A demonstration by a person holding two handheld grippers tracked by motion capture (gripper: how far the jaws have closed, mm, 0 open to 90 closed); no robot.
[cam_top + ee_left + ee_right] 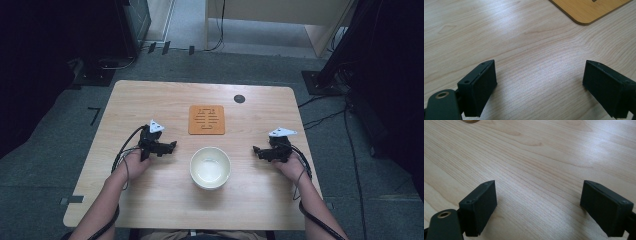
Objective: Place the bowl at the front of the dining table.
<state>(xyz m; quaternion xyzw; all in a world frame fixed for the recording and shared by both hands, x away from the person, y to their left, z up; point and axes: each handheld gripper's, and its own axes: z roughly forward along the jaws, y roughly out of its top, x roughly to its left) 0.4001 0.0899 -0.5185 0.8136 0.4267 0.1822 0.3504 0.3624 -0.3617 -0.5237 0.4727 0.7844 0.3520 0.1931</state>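
Fingers (481, 87) of both grippers spread; bowl (210, 167) lies between them.

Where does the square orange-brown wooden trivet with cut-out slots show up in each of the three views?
High view: the square orange-brown wooden trivet lies centre, beyond the white bowl.
Left gripper view: its rounded corner sits at the top right.
Right gripper view: a small orange-brown sliver at the top left edge, probably the trivet.
Shared landmark: the light wood-grain tabletop.
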